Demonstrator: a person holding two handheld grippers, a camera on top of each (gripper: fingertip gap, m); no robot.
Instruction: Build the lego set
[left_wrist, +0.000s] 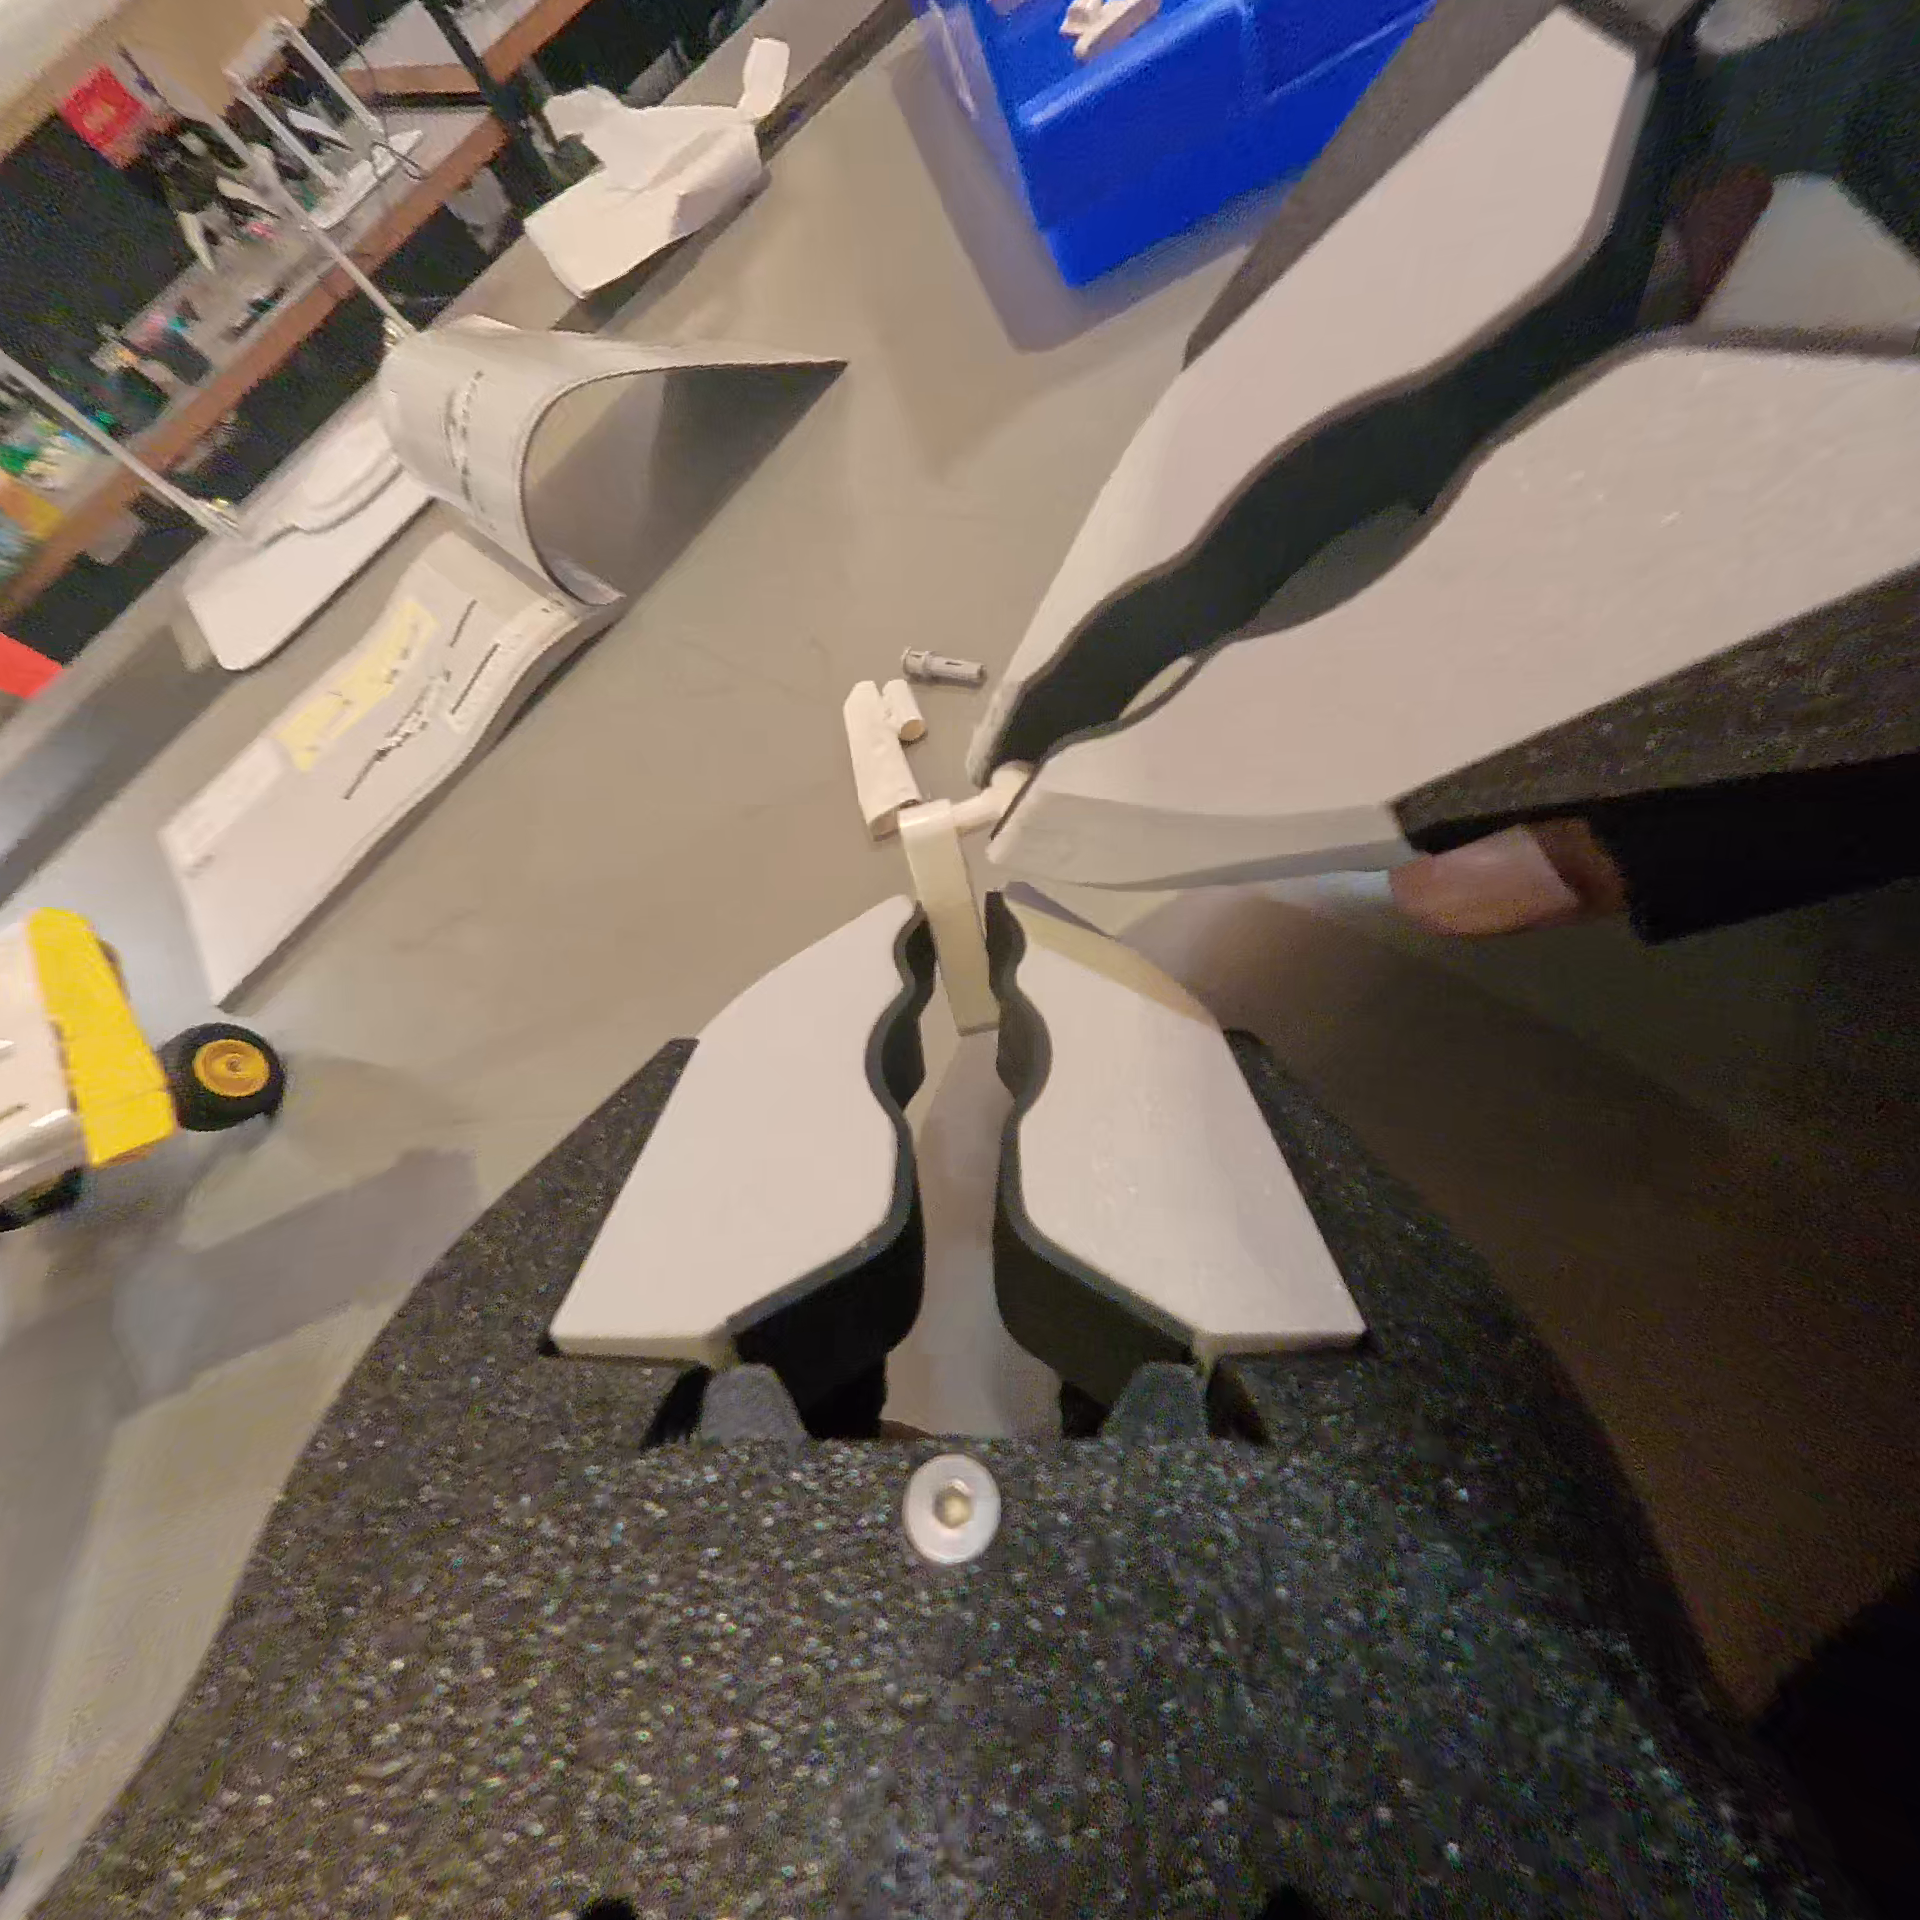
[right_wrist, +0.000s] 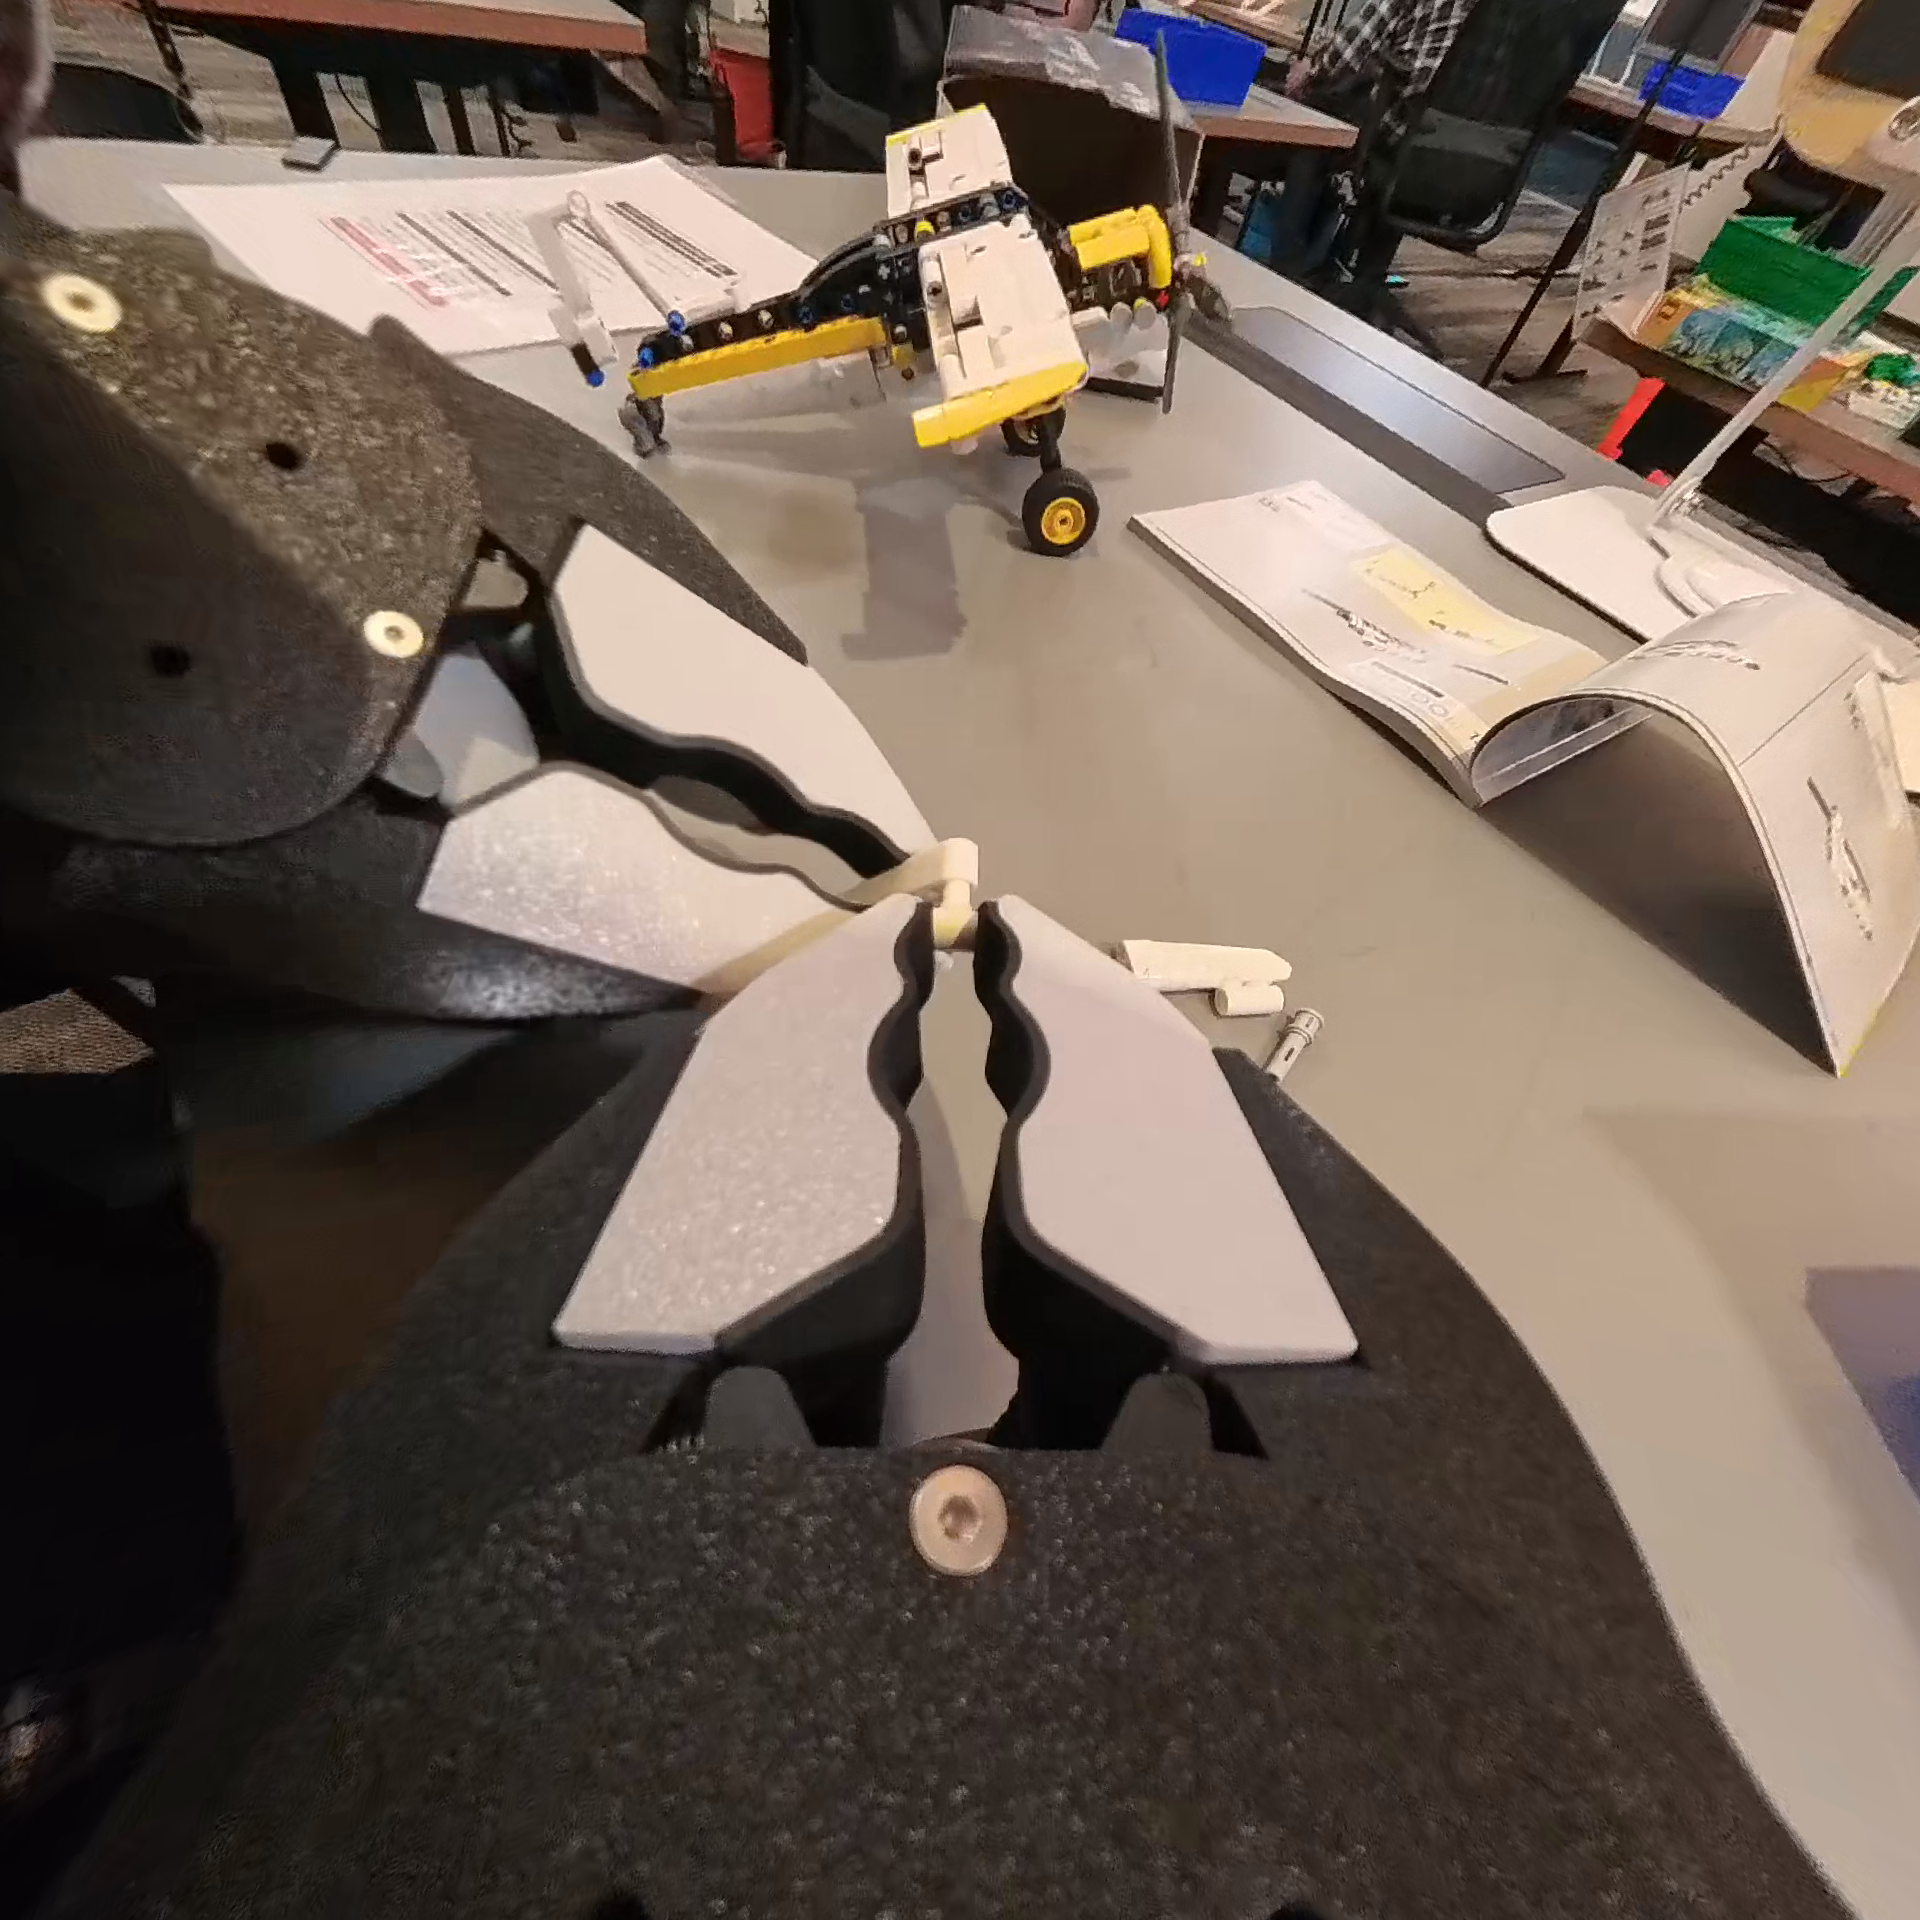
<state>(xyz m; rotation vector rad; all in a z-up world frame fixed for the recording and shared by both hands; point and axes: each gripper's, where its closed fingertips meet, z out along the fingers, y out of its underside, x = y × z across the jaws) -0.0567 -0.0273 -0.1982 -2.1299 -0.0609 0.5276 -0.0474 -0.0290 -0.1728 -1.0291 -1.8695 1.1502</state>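
The left gripper (left_wrist: 956, 971) clamps a cream beam (left_wrist: 951, 914); the right gripper (right_wrist: 951, 925) pinches the white pin (left_wrist: 987, 805) seemingly plugged into the beam's top, above the grey table (left_wrist: 675, 831). Any twist between them could pop the pin loose or lever the beam free.

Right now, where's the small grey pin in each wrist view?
Left wrist view: grey pin lies on the table just above centre, beyond the loose white pieces.
Right wrist view: lower right of centre, beside those pieces.
Shared landmark: the open booklet.
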